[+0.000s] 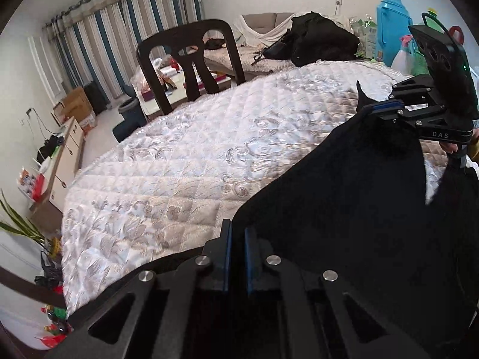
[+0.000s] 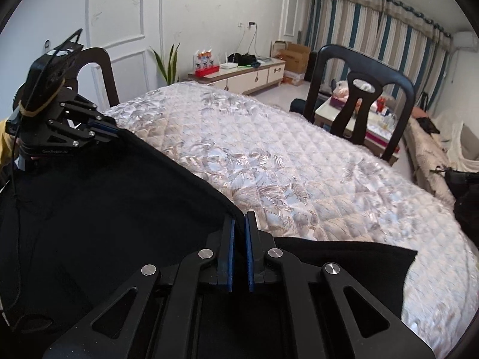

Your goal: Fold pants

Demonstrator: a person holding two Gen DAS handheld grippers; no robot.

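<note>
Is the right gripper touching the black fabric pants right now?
Touching. In the right wrist view the right gripper has its blue pads pinching the edge of the black fabric pants; the left wrist view shows the same grip from the side.

left gripper (image 1: 238,234): black, silver screws, blue fingers (image 1: 226,257) | right gripper (image 2: 239,224): "DAS" marking | sleeve possibly yellow

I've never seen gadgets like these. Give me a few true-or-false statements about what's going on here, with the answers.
1. Both grippers, left gripper and right gripper, grip the black pants. True.
2. The pants are red. False: black.
3. The table has a quilted floral cover. True.
4. The pants already lie neatly folded. False: they hang stretched between the jaws.
5. A dark chair stands by the table. True.
</note>
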